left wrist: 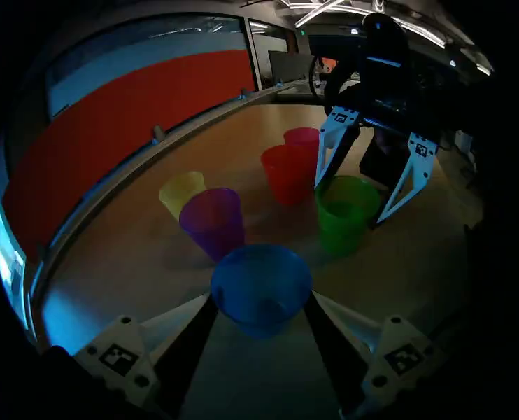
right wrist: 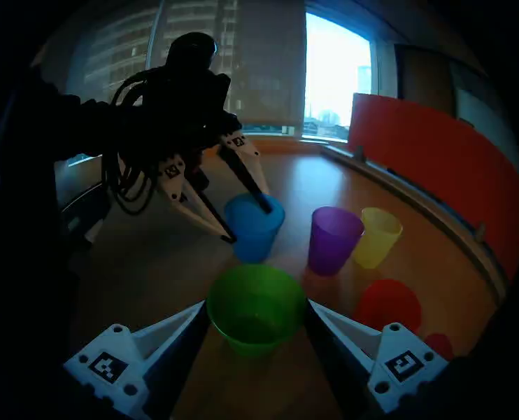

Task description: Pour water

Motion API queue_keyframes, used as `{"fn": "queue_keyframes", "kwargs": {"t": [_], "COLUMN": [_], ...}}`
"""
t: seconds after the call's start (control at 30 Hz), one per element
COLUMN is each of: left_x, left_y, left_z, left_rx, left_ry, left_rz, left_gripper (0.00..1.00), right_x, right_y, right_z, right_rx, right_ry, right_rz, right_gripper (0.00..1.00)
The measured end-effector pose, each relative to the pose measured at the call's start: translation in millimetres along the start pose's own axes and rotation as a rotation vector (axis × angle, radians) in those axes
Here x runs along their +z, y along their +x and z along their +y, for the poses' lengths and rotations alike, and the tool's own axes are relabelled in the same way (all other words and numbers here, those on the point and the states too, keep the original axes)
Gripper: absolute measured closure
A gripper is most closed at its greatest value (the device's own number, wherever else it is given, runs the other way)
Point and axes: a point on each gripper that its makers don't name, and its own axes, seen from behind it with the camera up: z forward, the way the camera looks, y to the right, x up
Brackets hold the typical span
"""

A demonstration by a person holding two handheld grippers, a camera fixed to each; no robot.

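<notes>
A blue cup (left wrist: 261, 283) stands upright between the fingers of my left gripper (left wrist: 261, 299), which press on both its sides. Farther across the table, my right gripper (left wrist: 348, 204) is shut on a green cup (left wrist: 343, 210). In the right gripper view the green cup (right wrist: 257, 308) sits upright in my right gripper (right wrist: 257, 306), and the left gripper (right wrist: 249, 224) clasps the blue cup (right wrist: 254, 225) beyond it. I cannot tell how much water either cup holds.
On the wooden table (left wrist: 140, 259) stand a purple cup (left wrist: 214, 220), a yellow cup (left wrist: 181, 192), a red cup (left wrist: 289, 171) and a pink cup (left wrist: 303, 138). A red partition (left wrist: 119, 119) runs along the table's far edge. A person's dark sleeve (right wrist: 57, 133) reaches in.
</notes>
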Motion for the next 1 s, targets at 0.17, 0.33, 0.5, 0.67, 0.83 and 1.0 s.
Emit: {"fn": "queue_keyframes", "kwargs": {"t": [0.17,0.33,0.5,0.67,0.83,1.0], "left_x": [-1.4,-1.5,-0.2,1.4,2.2,2.5], "left_y": [-2.8,-7.7,-12.7,-15.1,-16.1,-20.1], "left_z": [-0.8,-2.9,-1.0,-0.5,-1.3,-1.7], "left_rx": [-0.011,-0.018,-0.024,-0.026,-0.022,-0.011], "left_ry": [-0.001,0.000,-0.006,-0.007,-0.004,0.001], "left_rz": [0.000,-0.010,-0.021,-0.031,-0.039,-0.056], "left_gripper": [0.15,0.15,0.15,0.15,0.15,0.15], "right_x": [-0.8,-1.0,-1.7,-2.3,-2.8,-2.3], "right_y": [-0.3,-0.9,-2.4,-2.9,-5.7,-11.8], "right_z": [0.5,0.8,1.4,1.9,2.3,0.8], "right_rx": [0.008,0.016,0.027,0.030,0.026,0.029], "right_ry": [-0.007,-0.012,-0.015,-0.020,-0.025,-0.025], "right_rz": [0.001,0.000,-0.002,-0.008,-0.015,-0.029], "right_gripper": [0.07,0.06,0.05,0.04,0.03,0.03]}}
